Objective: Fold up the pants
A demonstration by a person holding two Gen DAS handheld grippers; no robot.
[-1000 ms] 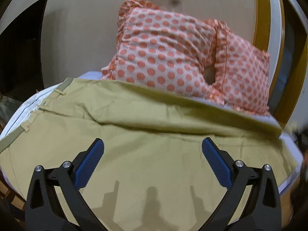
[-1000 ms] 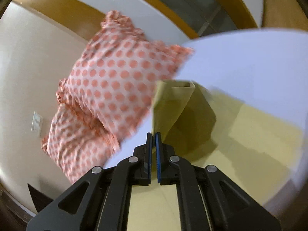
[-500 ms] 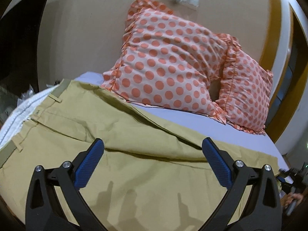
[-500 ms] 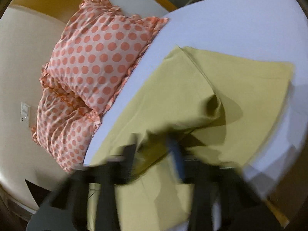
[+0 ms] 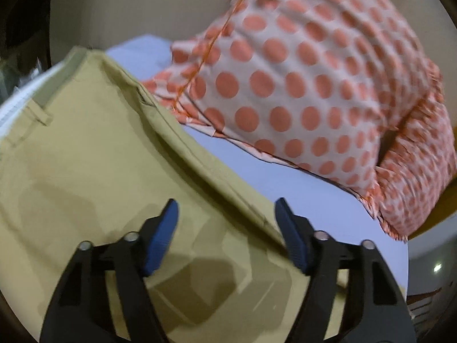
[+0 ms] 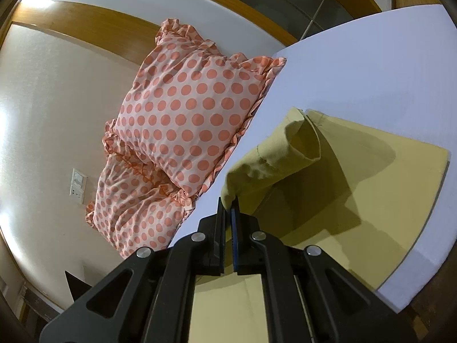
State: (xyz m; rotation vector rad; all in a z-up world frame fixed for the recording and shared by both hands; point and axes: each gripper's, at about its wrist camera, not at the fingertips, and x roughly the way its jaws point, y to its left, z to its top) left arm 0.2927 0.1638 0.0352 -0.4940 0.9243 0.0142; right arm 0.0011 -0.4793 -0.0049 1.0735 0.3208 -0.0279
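Khaki pants (image 5: 94, 177) lie spread across a bed covered with a pale lavender sheet (image 6: 357, 65), with two orange polka-dot pillows (image 6: 185, 120) propped against the wall behind. In the right wrist view, the right gripper (image 6: 227, 204) has its fingers pressed together on a bunched edge of the trouser leg end (image 6: 274, 154), which is lifted off the bed and casts a shadow on the flat fabric below; the open cuff shows just beyond the grip. In the left wrist view, which is blurred, the left gripper (image 5: 225, 214) hovers low over the upper part of the pants, its blue-padded fingers (image 5: 162, 237) spread wide and holding nothing. The waistband (image 5: 48, 85) with a belt loop sits to the left, and a long side seam runs diagonally just ahead of the fingers. The step in hand appears to be a lengthwise fold, carrying the leg end up toward the waistband. The next move likely calls for the right gripper to bring the hem over evenly, while the left gripper steadies or pinches the cloth near the seam so the layers stay aligned.
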